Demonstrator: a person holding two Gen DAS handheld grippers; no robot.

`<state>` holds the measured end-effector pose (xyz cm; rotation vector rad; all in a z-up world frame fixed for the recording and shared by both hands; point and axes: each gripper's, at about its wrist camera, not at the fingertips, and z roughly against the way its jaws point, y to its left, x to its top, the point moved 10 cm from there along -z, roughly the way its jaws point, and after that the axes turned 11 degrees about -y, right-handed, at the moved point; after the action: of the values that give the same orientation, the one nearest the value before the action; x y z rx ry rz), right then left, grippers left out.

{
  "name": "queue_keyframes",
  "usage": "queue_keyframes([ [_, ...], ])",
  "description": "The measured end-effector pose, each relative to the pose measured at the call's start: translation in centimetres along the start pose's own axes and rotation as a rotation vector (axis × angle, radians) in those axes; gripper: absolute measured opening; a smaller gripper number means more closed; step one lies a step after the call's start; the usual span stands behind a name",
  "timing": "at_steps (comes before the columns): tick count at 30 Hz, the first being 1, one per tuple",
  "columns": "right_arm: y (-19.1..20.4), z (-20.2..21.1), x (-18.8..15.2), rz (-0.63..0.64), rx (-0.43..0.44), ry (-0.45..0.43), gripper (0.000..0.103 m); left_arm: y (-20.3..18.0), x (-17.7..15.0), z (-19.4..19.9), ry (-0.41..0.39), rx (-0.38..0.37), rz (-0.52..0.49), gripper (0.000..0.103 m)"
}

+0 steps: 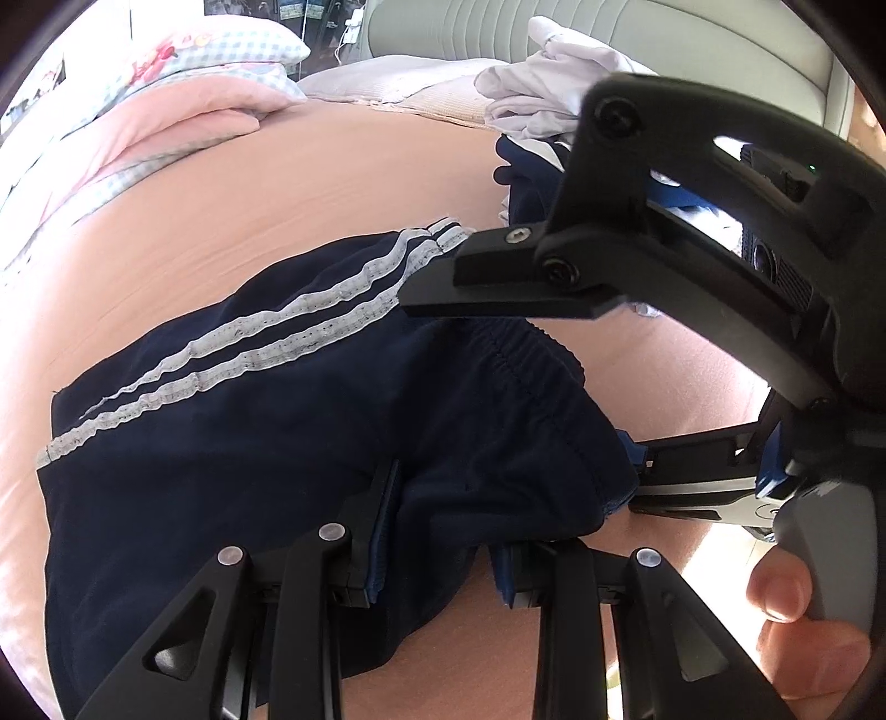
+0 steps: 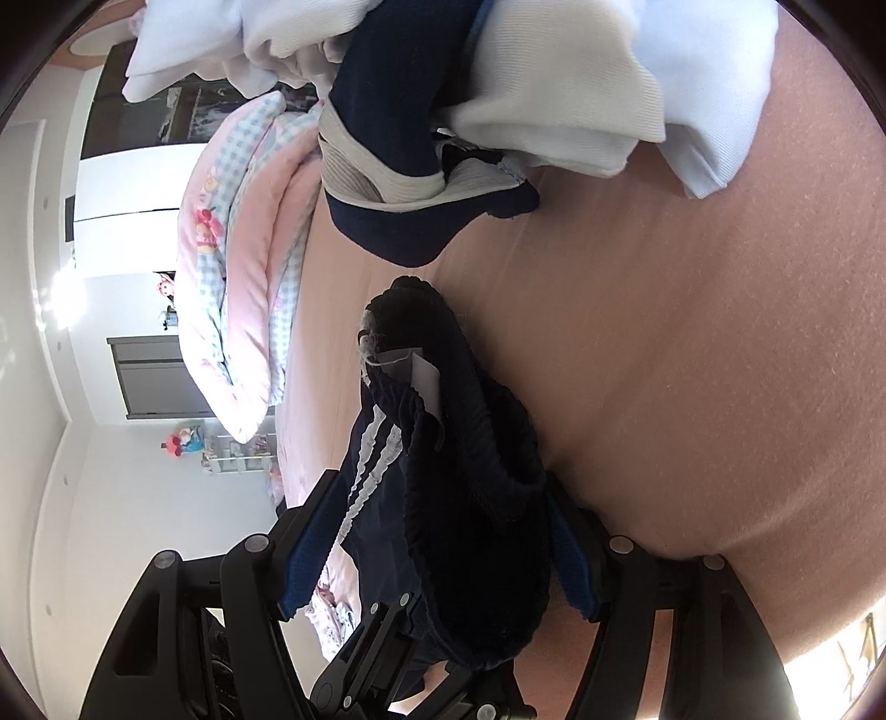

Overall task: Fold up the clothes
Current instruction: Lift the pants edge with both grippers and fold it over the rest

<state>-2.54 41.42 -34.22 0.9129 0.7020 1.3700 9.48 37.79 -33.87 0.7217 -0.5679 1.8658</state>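
My left gripper [image 1: 437, 559] is clamped on the lower edge of the navy shorts [image 1: 266, 443]; fabric bunches between its blue-padded fingers [image 1: 382, 531]. My right gripper [image 1: 554, 387] stands released: its jaws are spread wide, with the elastic waistband [image 1: 531, 354] of the shorts lying between them and the pads not pressing on it. In the right wrist view the same waistband [image 2: 476, 443] hangs in the gap of the right gripper [image 2: 437, 548], with a white label [image 2: 421, 376] showing inside it. A thumb [image 1: 786, 592] of my right hand rests on the grey handle [image 1: 836, 554].

The shorts lie spread on a bed covered by a peach sheet [image 1: 266, 199]. Two white stripes [image 1: 260, 343] run along one side seam.

Beyond the shorts, near the far side of the bed, a heap of white garments [image 1: 542, 83] lies beside another navy garment [image 1: 526, 166]. In the right wrist view that navy garment [image 2: 387, 166] shows a grey-white band and touches the white pile [image 2: 554, 83].

At the far left of the bed sits a folded pink and blue-checked quilt [image 1: 183, 83]. A pale padded headboard [image 1: 498, 27] stands behind the bed. The room has white walls [image 2: 83, 498] and a grey cabinet [image 2: 155, 376].
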Motion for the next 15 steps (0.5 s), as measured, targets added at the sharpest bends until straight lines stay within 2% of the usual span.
queue_keyframes([
  [1, 0.0, -0.2, 0.0, 0.033, -0.007, 0.004, 0.063, 0.0, -0.2, 0.0, 0.002, -0.005, 0.003, 0.026],
  [3, -0.2, -0.6, 0.2, 0.119, -0.029, 0.011, 0.046, -0.1, -0.5, 0.1, 0.005, -0.010, 0.011, 0.026],
  [5, -1.4, -0.9, 0.6, 0.131, -0.016, 0.002, 0.003, -0.2, -1.0, 0.2, 0.006, -0.012, 0.022, 0.026],
  [8, -2.0, -0.8, 0.9, 0.116, 0.064, 0.010, 0.002, -0.5, -1.6, 0.4, -0.003, 0.000, 0.007, 0.026],
  [11, -1.7, -1.0, 0.8, 0.160, -0.011, 0.002, 0.003, -0.9, -2.2, 0.5, -0.008, 0.012, -0.001, 0.026],
  [15, -1.1, -0.9, 0.6, 0.216, -0.069, -0.011, 0.003, -1.2, -2.6, 0.7, -0.019, 0.003, 0.010, 0.026],
])
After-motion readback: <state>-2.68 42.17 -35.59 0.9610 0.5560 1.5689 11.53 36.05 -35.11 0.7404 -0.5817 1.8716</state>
